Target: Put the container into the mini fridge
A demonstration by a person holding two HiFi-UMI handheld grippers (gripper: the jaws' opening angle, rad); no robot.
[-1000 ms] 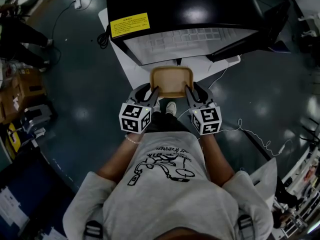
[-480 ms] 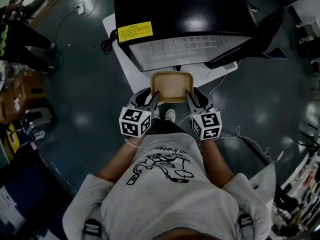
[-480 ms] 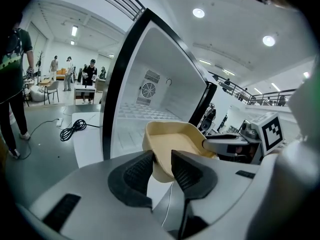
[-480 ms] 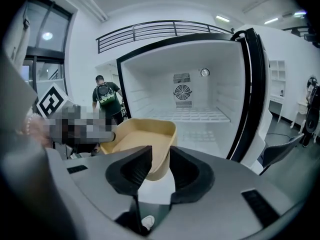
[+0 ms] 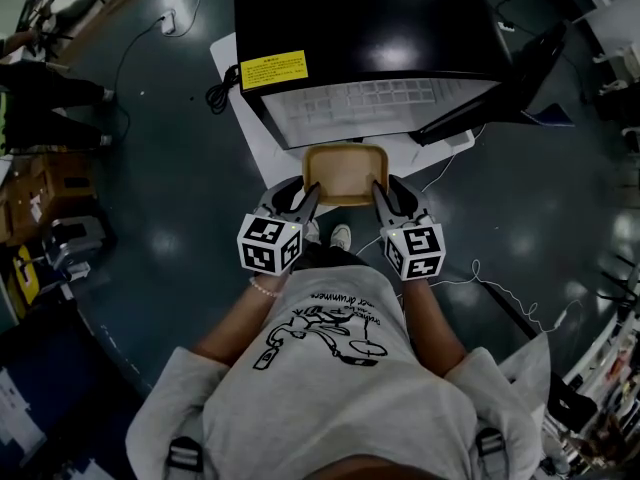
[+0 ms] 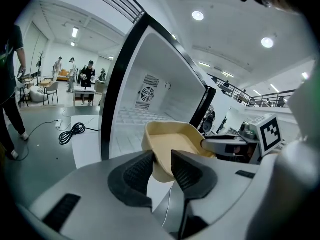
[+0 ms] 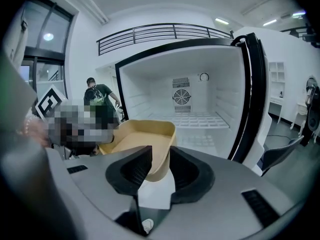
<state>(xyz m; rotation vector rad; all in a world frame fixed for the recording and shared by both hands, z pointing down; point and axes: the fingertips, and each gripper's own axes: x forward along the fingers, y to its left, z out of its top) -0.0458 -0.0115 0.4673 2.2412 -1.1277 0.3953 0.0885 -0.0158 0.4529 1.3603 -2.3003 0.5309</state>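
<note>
Both hands ought to be advancing together and level, so the shallow tan plastic container [image 5: 345, 171], hanging empty just before the open black mini fridge [image 5: 370, 18], is entering without tipping. The left gripper [image 6: 161, 155] and right gripper [image 7: 160, 154] are each pinching a side wall, jaws partly closed on it.

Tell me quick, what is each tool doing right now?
Left tool: closed on the tan container, at its left rim.
Right tool: closed on the same container, at its right rim.
</note>
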